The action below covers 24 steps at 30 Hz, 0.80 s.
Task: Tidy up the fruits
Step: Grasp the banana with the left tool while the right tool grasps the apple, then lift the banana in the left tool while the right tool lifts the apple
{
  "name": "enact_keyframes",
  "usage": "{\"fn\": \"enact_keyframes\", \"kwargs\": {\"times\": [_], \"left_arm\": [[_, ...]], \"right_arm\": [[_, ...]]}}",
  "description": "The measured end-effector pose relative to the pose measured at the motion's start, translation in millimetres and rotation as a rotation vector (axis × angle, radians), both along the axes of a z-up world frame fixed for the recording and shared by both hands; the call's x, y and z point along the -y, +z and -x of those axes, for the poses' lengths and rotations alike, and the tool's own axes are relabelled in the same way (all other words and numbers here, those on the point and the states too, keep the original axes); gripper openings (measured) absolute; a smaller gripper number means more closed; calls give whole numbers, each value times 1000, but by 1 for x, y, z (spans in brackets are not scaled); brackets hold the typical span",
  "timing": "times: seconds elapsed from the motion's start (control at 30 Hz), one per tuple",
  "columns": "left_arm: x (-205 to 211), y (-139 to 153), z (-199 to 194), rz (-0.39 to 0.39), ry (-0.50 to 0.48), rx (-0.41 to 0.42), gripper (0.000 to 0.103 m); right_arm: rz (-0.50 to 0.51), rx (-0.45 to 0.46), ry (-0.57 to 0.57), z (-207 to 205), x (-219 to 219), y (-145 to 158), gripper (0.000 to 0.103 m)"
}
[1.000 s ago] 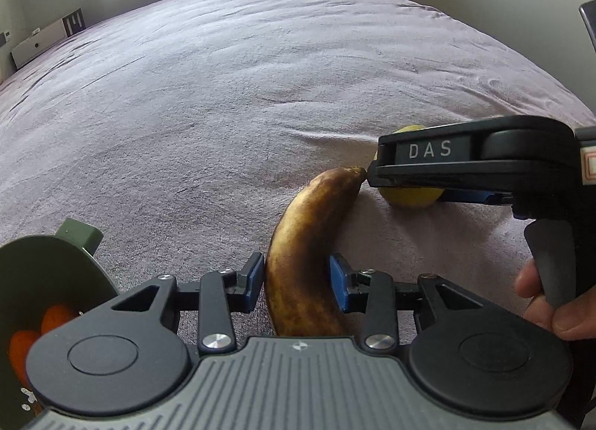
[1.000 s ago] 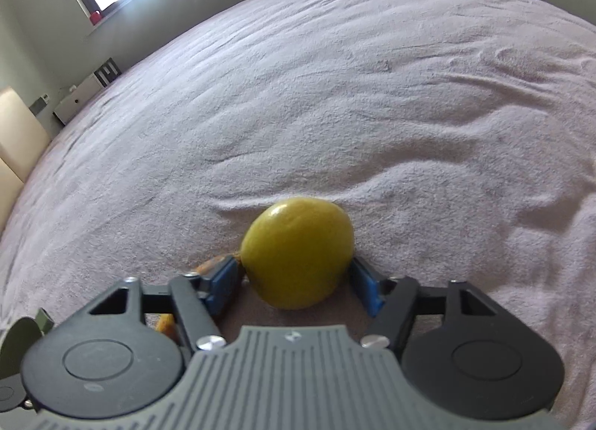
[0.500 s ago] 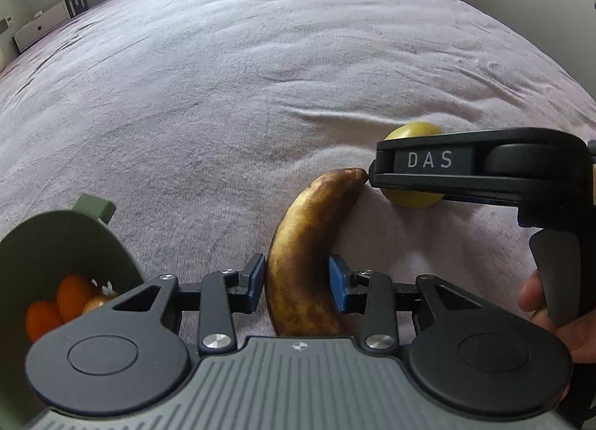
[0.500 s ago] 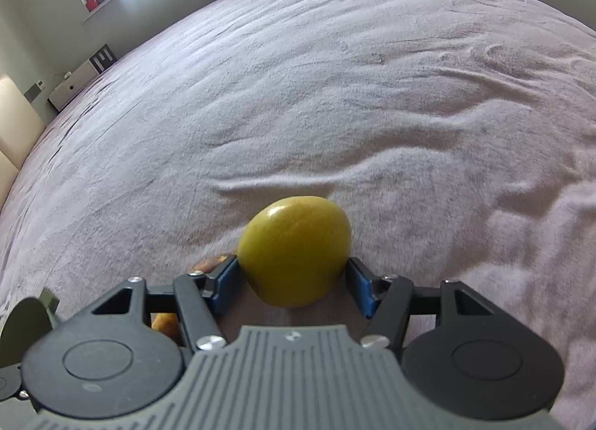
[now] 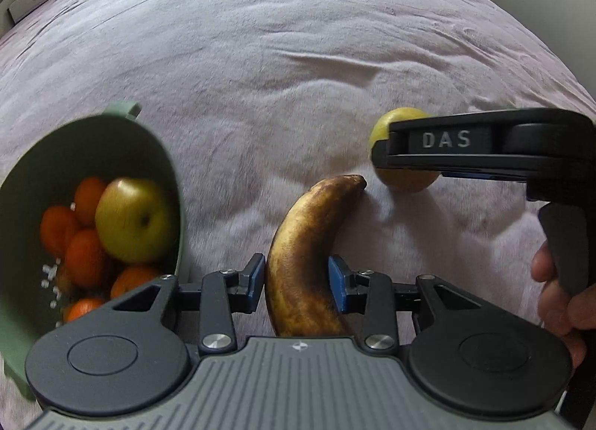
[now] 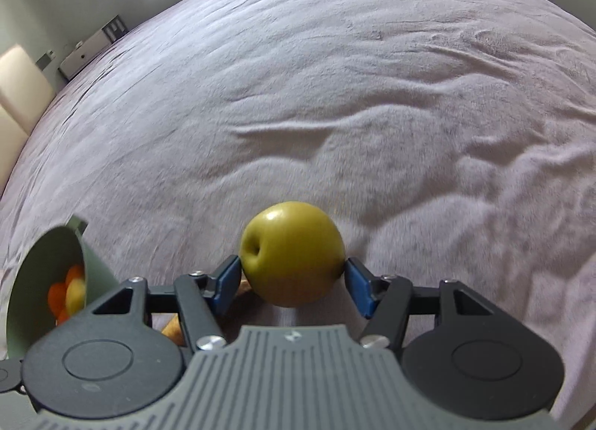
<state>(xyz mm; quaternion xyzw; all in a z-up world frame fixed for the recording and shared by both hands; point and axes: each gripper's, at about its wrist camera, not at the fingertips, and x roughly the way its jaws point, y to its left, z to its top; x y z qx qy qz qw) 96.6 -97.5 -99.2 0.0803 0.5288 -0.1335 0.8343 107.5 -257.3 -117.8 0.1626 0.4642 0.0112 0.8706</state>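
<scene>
Left jaws pinching banana with hidden base, right jaws pinching apple

Banana: brown-mottled yellow. Held apple: yellow-green. Bowl: sage green, holding orange fruits, probably mandarins. Bedcover: pale mauve.

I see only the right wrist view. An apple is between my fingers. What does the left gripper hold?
Observer: The left gripper is shut on a brown, overripe banana.
Operator: How full is the green bowl?
Observer: The bowl holds several oranges and one apple in the bowl, on top of them.
Operator: Is my gripper near the banana?
Observer: Yes. The right gripper, shut on its yellow-green apple, is just beyond the banana's tip.
</scene>
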Motion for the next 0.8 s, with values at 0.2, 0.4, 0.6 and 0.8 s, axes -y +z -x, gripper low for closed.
{"fn": "enact_keyframes", "kwargs": {"times": [0.2,0.4,0.6,0.8], "left_arm": [[-21,-5,19,37,52,-14,41],[-30,-14,27,83,57,6,41],[-51,-18,25,208,127,-29,44],[-66,-24,25,312,191,-72,47]], "right_arm": [[22,-28,70,32,-9,6,58],[124,-18,178,56,-31,7,58],[145,-45,221,65,-32,2,58],[145,-63,236,71,-32,-1,58]]}}
